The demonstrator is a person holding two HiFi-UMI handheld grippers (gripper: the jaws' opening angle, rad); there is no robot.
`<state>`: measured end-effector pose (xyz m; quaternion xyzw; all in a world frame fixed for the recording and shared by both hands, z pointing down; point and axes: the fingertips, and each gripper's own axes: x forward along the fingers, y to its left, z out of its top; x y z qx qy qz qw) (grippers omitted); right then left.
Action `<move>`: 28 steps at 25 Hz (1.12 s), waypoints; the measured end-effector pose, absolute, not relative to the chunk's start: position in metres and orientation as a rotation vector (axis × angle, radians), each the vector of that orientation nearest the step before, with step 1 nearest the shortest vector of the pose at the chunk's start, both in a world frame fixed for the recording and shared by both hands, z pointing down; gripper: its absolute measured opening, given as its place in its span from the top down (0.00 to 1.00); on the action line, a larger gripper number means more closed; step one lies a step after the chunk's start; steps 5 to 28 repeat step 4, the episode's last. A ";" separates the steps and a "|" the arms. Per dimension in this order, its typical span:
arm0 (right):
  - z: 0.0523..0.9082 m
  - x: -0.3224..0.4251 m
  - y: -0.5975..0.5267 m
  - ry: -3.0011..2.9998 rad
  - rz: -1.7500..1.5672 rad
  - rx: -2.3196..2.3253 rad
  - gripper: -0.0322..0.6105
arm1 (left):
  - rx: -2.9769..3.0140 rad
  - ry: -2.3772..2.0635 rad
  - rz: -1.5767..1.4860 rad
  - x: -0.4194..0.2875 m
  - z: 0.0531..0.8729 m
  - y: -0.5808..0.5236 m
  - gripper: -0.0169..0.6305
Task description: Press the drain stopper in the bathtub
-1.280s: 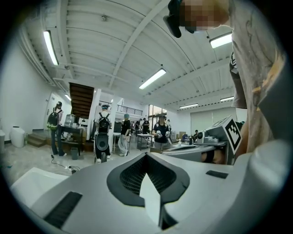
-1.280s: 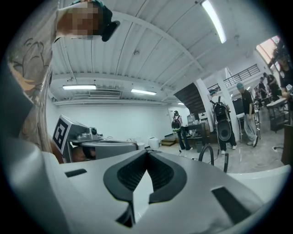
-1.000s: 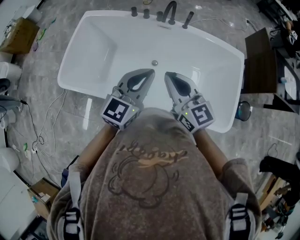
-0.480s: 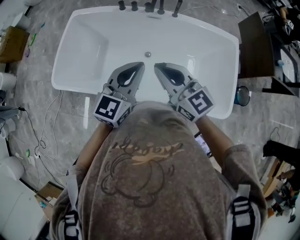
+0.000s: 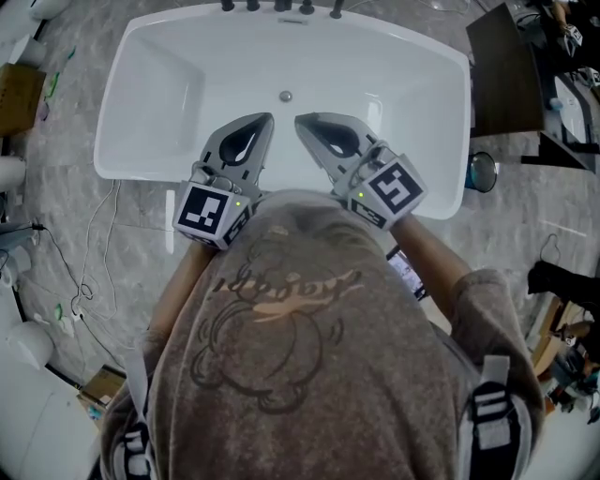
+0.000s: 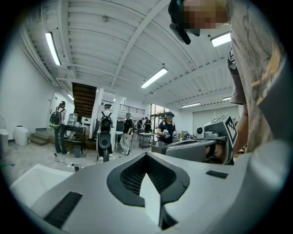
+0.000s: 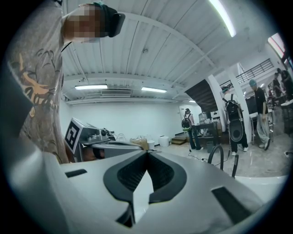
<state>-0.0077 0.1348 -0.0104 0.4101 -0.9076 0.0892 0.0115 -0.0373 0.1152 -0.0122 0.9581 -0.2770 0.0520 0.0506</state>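
Person stands at the near long side of a white oval freestanding bathtub (image 5: pixel 394 103), both hand-held grippers held close to the chest, over the tub's near rim. The grey two-jaw left gripper (image 5: pixel 267 118) has its jaws together at the tips, nothing between them; its own view (image 6: pixel 146 153) shows the same and looks out level into the room, not down at the tub. The grey two-jaw right gripper (image 5: pixel 299 120) is likewise closed and empty, and its own view (image 7: pixel 147 152) confirms it, with a dark curved faucet spout (image 7: pixel 219 159) just ahead. The two tips sit near each other, pointing towards the far side. The small round metal drain stopper (image 5: pixel 285 96) lies in the tub floor, on the far half, near the dark faucet fittings (image 5: pixel 281 7), well apart from both grippers and below them. It is too small to tell if it is up or pushed down. Step in hand, as a judgement: grippers parked clear of the stopper, which fits both a reach-in about to go and a pull-back with the stopper already pressed; the pictures don't settle which. Any contact with the stopper would call for a long reach forward and down into the basin, closed tip centred on the small disc, and a straight push.
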 end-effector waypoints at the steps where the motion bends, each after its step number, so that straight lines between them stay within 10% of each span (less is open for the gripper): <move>1: -0.010 -0.007 0.134 -2.830 0.281 1.280 0.94 | 2.915 -0.846 0.159 -0.038 -0.012 0.114 0.96; 28: -0.010 -0.004 0.132 -2.827 0.287 1.288 0.94 | 2.908 -0.859 0.166 -0.038 -0.011 0.112 0.96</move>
